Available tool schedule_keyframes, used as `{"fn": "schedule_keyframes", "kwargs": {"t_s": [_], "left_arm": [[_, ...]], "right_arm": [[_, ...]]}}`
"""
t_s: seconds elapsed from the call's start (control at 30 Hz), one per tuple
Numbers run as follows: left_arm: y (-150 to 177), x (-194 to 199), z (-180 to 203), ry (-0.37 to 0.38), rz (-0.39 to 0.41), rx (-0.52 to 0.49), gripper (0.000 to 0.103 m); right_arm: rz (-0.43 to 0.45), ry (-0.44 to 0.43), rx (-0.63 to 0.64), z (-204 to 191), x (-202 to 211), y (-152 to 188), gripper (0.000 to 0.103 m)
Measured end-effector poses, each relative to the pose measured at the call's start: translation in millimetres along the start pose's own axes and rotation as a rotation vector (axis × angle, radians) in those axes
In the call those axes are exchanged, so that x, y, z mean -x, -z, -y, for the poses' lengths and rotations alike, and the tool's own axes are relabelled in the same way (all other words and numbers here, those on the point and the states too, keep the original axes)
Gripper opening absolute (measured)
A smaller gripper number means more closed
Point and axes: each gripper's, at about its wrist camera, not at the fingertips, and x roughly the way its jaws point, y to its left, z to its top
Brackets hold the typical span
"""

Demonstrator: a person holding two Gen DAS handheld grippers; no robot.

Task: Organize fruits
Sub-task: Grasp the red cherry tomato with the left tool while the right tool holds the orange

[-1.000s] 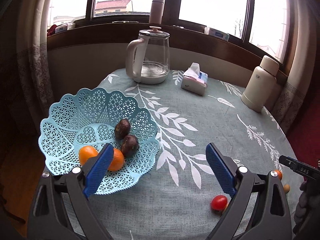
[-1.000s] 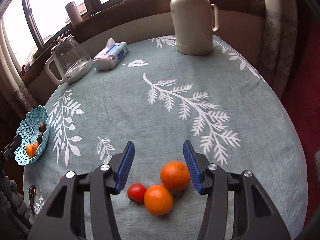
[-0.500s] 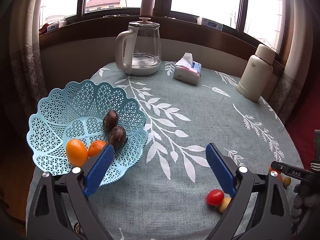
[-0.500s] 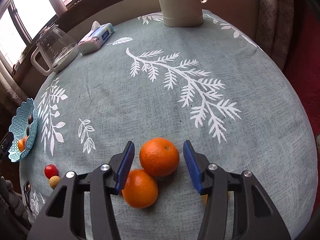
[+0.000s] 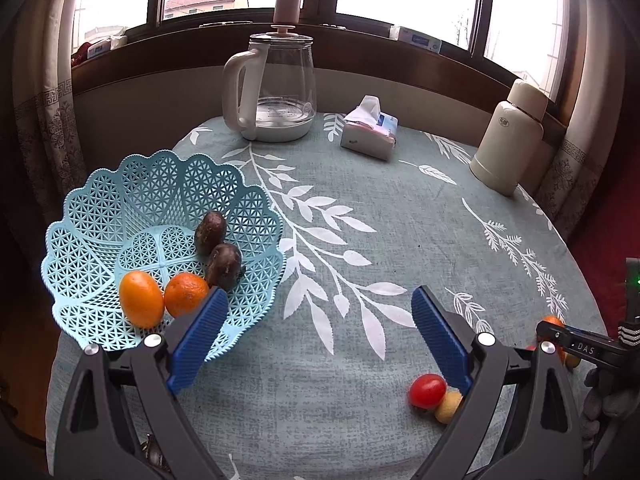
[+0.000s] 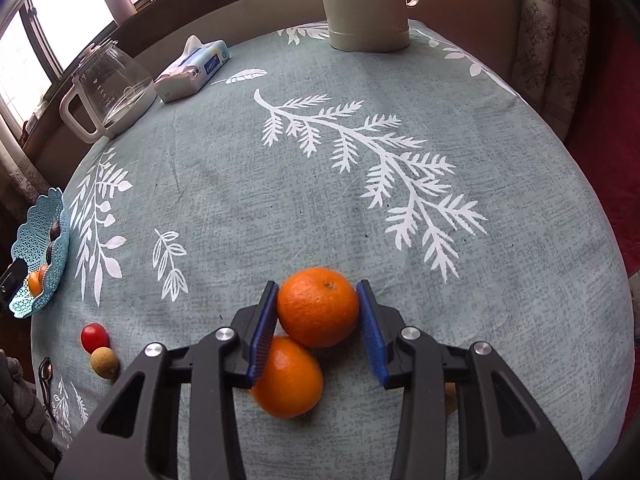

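Note:
My right gripper (image 6: 317, 292) is shut on an orange (image 6: 318, 308), its blue pads pressed to both sides; the fruit rests on the tablecloth. A second orange (image 6: 288, 378) lies against it, under the left finger. A cherry tomato (image 6: 95, 337) and a small tan fruit (image 6: 105, 363) sit together further left. My left gripper (image 5: 320, 300) hangs open above the cloth with nothing in it. To its left is the blue lattice basket (image 5: 160, 168), which holds two oranges (image 5: 141, 300) and two dark round fruits (image 5: 211, 232). The tomato (image 5: 427, 390) lies by the right finger.
A glass kettle (image 5: 276, 92), a tissue pack (image 5: 370, 132) and a cream flask (image 5: 512, 136) stand along the far side of the round table. The table edge drops off close behind the fruits. A gloved hand (image 5: 608, 396) holds the right gripper.
My right gripper moved forward around the nearer orange and shut on it. The left gripper stayed open and drifted a little, so the basket and tomato shifted in its view.

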Motion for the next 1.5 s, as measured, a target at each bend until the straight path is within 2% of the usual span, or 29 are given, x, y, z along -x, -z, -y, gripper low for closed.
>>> {"fn": "schedule_keyframes", "kwargs": {"t_s": [0.33,0.73,0.8,0.87,1.0,1.07,1.13,1.33,1.5], "left_arm": [[11.5,-9.4,20.3,0.062,-0.048,-0.041,0.094],[47.7,-33.4,42.1,0.134,-0.19,-0.05,0.094],[51.6,-34.8,45.9,0.149,-0.206,-0.051,0.091],[54.9,-37.1,49.6,0.159,-0.223,-0.053,0.082],[56.4,-37.3,54.1,0.166,-0.225,-0.058,0.072],[56.5,-36.2,54.9,0.18,-0.227,-0.055,0.062],[57.0,-35.7,55.9,0.196,-0.232,-0.051,0.056],[57.6,-34.1,46.1,0.203,-0.24,-0.013,0.055],[58.3,-30.6,28.7,0.133,-0.229,0.001,0.055]], "right_arm": [[0.035,-0.042,-0.03,11.6,13.2,-0.9,0.04],[0.048,-0.099,-0.028,19.5,15.1,-0.2,0.04],[0.05,-0.102,-0.02,19.1,14.0,-0.2,0.04],[0.049,-0.106,-0.017,19.6,12.9,-0.1,0.04],[0.044,-0.121,-0.021,21.3,9.9,0.7,0.04],[0.04,-0.128,-0.025,22.3,8.1,1.2,0.04],[0.036,-0.134,-0.026,22.9,6.2,1.8,0.04],[0.036,-0.149,-0.027,25.3,5.0,2.6,0.04],[0.035,-0.16,-0.032,28.0,3.5,1.9,0.04]]}}
